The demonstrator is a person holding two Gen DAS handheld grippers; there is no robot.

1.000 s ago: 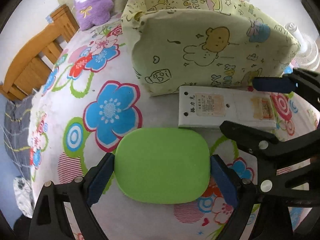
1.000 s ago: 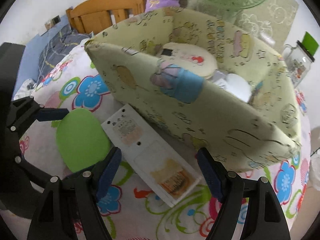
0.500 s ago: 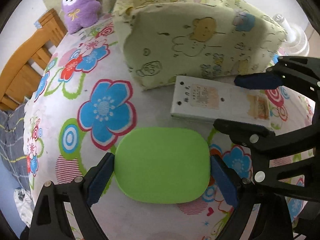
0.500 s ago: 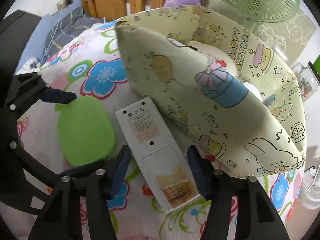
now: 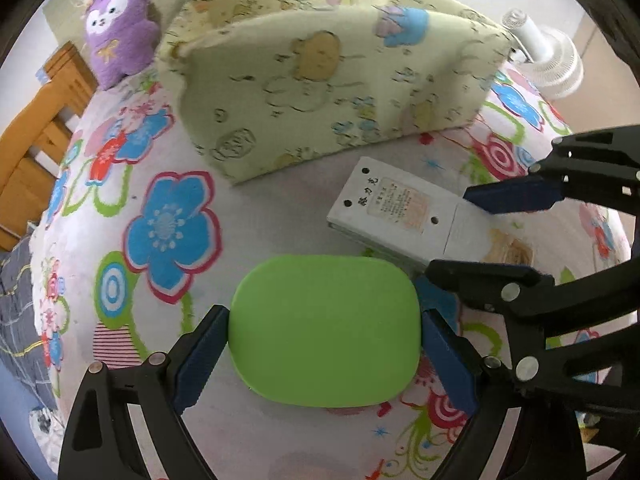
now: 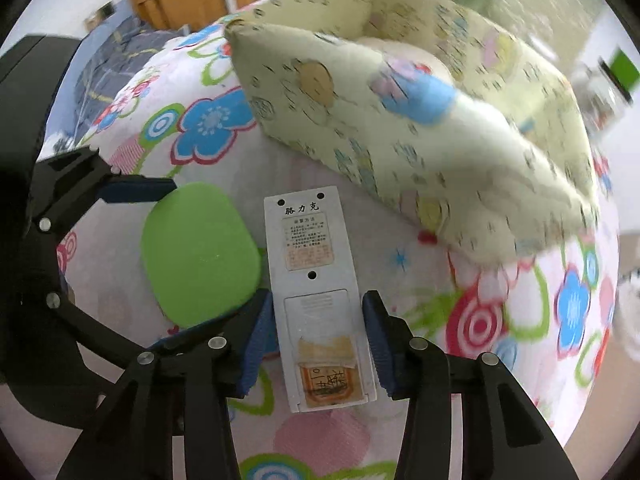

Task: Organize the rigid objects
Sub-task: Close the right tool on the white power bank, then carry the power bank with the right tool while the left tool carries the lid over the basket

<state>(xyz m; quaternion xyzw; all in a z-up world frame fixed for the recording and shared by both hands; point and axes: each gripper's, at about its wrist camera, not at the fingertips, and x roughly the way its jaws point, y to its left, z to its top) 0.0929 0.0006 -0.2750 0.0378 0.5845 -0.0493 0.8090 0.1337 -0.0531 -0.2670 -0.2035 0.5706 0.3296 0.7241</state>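
- The white remote control (image 6: 318, 300), lying face down on the flowered bedspread (image 6: 500, 312), is showing three printed characters, 路力克, at its head;
- its yellowed sticker (image 6: 309, 245) below is carrying print too small to read.

green lid (image 5: 324, 330) flat on bedspread | white remote (image 6: 318, 300) face-down beside it
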